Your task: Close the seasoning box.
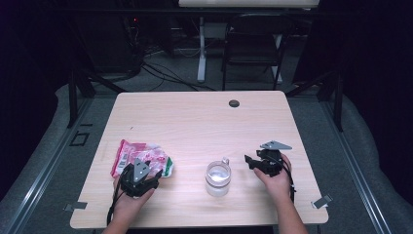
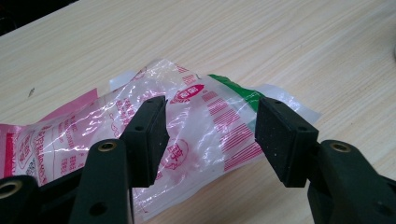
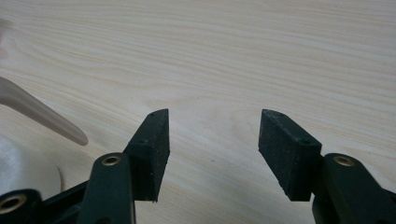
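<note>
A person sits at the near edge of a wooden table [image 1: 195,117] with 2 grippers, 1 in each hand. The left gripper [image 2: 210,135] sits low over a crinkled clear bag [image 2: 196,121] printed in pink and red with a green patch at one corner; its jaws stand apart with the bag's near end lying between them, and neither pad presses on the plastic as far as the left gripper view lets me see. From the high view that bag [image 1: 143,155] lies flat on the table's near left part, with the left gripper [image 1: 141,178] at its near edge. The right gripper [image 1: 253,161] is held over bare wood on the near right part, pointing toward a clear cup [image 1: 217,178] with a small handle that stands between the 2 hands, near but apart from it. In the right gripper view its jaws are spread with only table between them, and a blurred pale edge of the cup [image 3: 28,172] shows at the lower left
</note>
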`<state>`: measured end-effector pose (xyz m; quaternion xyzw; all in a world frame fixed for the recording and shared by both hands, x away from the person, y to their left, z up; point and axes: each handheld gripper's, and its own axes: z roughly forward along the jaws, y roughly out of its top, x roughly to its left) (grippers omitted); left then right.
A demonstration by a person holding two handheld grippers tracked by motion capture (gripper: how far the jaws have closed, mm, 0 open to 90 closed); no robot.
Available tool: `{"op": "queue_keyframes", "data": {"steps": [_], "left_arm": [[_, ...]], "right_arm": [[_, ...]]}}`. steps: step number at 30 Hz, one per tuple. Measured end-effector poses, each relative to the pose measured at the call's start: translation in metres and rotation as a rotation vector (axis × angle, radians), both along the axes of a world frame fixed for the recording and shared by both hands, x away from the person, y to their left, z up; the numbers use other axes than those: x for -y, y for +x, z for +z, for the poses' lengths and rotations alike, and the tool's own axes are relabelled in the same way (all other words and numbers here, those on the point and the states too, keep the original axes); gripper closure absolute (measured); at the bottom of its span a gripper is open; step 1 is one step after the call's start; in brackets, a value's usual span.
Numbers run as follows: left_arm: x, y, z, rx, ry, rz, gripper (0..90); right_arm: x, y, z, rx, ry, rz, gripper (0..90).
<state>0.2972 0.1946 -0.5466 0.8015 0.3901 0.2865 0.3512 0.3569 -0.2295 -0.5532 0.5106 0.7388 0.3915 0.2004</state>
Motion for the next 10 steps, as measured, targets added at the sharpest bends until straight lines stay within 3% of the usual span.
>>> {"op": "queue_keyframes", "data": {"steps": [10], "left_arm": [[-0.0006, 0.0026, -0.0007, -0.011, -0.008, 0.0, 44.0]], "right_arm": [[0.0007, -0.0011, 0.0007, 0.012, 0.012, -0.006, 42.9]]}}
